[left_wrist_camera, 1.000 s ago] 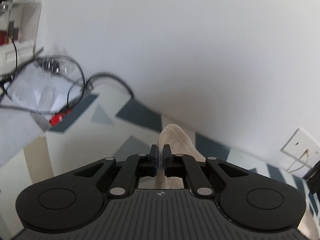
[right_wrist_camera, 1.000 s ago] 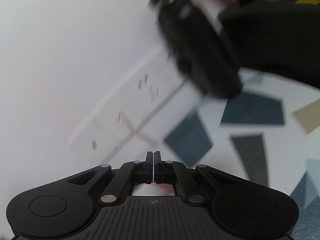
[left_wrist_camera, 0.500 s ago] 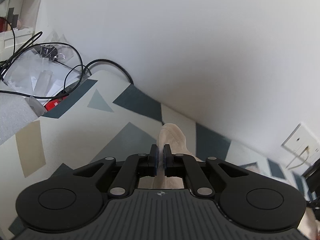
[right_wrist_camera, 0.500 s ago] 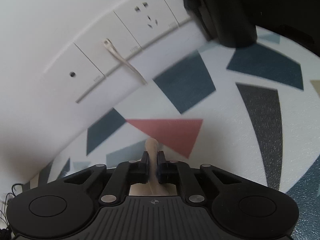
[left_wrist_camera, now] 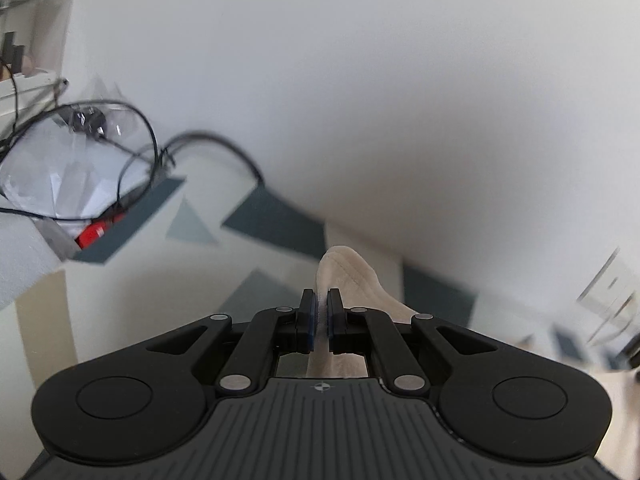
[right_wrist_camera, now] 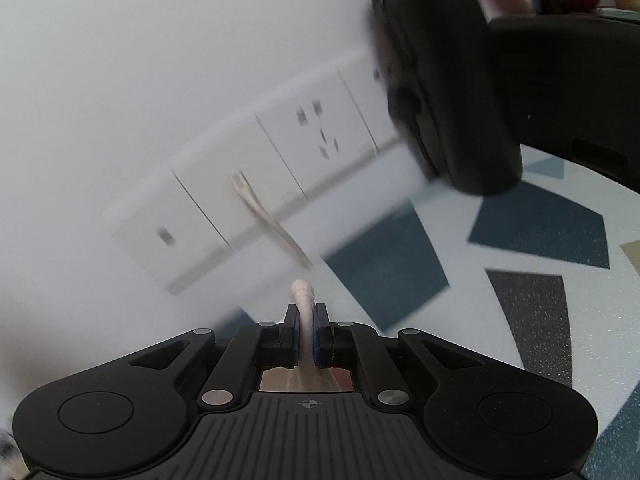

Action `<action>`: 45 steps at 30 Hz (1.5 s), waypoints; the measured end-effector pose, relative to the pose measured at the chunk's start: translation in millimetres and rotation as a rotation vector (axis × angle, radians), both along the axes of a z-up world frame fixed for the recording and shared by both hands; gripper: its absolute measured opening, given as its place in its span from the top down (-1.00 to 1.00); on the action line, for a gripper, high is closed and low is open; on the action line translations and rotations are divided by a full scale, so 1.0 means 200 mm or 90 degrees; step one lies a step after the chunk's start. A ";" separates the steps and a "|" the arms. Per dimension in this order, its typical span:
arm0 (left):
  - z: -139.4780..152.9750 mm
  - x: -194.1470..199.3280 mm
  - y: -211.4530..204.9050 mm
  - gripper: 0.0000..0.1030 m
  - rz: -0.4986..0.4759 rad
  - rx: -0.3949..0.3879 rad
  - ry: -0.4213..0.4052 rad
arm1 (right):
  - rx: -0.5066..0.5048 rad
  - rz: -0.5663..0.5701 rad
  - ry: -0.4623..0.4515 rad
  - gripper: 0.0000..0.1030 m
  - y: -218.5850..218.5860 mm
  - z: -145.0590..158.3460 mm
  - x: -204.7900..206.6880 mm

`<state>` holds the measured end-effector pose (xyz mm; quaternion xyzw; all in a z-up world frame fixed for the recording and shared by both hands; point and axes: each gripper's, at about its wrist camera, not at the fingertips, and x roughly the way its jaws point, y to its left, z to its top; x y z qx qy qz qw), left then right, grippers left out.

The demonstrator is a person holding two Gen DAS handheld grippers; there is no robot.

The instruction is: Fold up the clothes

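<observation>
Poking up between both, the cream garment is pinched by left tongs and right tongs.

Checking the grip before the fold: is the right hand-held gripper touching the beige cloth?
Touching. The right wrist view shows the right hand-held gripper shut on the beige cloth, a pinched fold poking up past the fingertips.
</observation>
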<state>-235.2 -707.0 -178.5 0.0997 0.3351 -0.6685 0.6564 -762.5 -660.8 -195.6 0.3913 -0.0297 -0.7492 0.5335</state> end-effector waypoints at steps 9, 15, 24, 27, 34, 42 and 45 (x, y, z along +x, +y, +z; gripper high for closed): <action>0.11 0.09 0.02 -0.23 -0.041 0.072 0.026 | 0.015 -0.034 -0.074 0.06 0.16 0.08 -0.04; 0.28 0.23 0.43 -0.30 -0.096 0.053 0.052 | -0.038 -0.082 -0.168 -0.01 0.68 0.20 -0.01; -0.01 0.37 0.99 -0.30 -0.004 0.207 0.259 | 0.038 -0.170 -0.242 -0.08 1.37 0.03 0.16; -0.07 0.39 1.06 -0.31 0.006 0.244 0.366 | 0.033 -0.178 -0.277 -0.16 1.45 -0.02 0.19; -0.14 0.30 0.90 -0.40 -0.026 0.221 0.373 | 0.031 -0.176 -0.301 -0.25 1.34 -0.07 0.23; -0.12 0.33 0.85 0.68 0.015 0.218 0.338 | 0.031 -0.150 -0.340 0.53 1.21 -0.13 0.19; -0.08 0.34 0.86 0.69 -0.001 0.214 0.313 | 0.037 -0.146 -0.337 0.60 1.25 -0.11 0.20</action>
